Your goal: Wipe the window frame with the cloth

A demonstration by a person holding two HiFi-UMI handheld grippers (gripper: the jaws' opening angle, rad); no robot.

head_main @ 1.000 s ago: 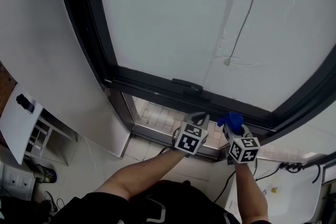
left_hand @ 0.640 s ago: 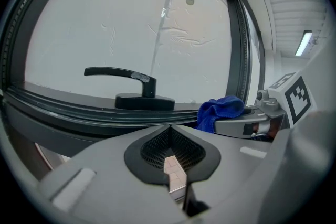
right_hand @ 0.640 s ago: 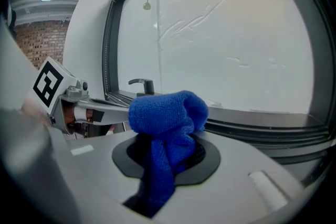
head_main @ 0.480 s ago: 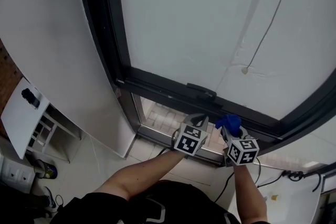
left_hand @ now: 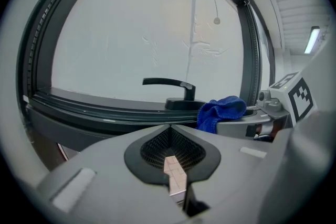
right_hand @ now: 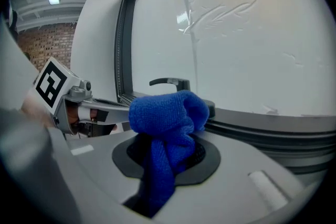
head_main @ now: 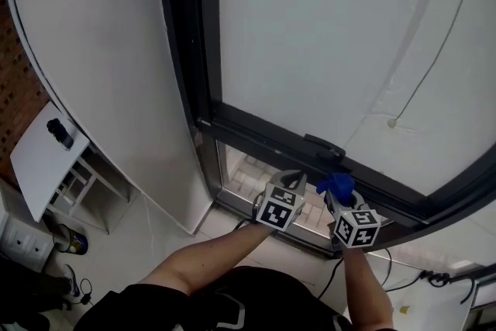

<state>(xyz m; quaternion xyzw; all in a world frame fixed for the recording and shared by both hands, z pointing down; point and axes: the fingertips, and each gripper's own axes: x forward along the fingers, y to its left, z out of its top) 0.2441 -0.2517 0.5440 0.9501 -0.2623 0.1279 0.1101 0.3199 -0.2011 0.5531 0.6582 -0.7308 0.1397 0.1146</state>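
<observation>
Blue cloth (right_hand: 167,115) pinched between jaws of right gripper (right_hand: 169,157) | left gripper (left_hand: 171,153): jaws together, holding nothing

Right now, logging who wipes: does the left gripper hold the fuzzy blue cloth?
No, the right gripper pinches the fuzzy blue cloth; the left gripper is empty.

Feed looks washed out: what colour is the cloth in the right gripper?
Blue; the cloth shows best in the right gripper view.

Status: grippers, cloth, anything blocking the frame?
Left gripper shut, empty. Right gripper shut on blue microfibre cloth, held at bottom rail of dark window frame, contact unclear. Black window handle close beside cloth.
</observation>
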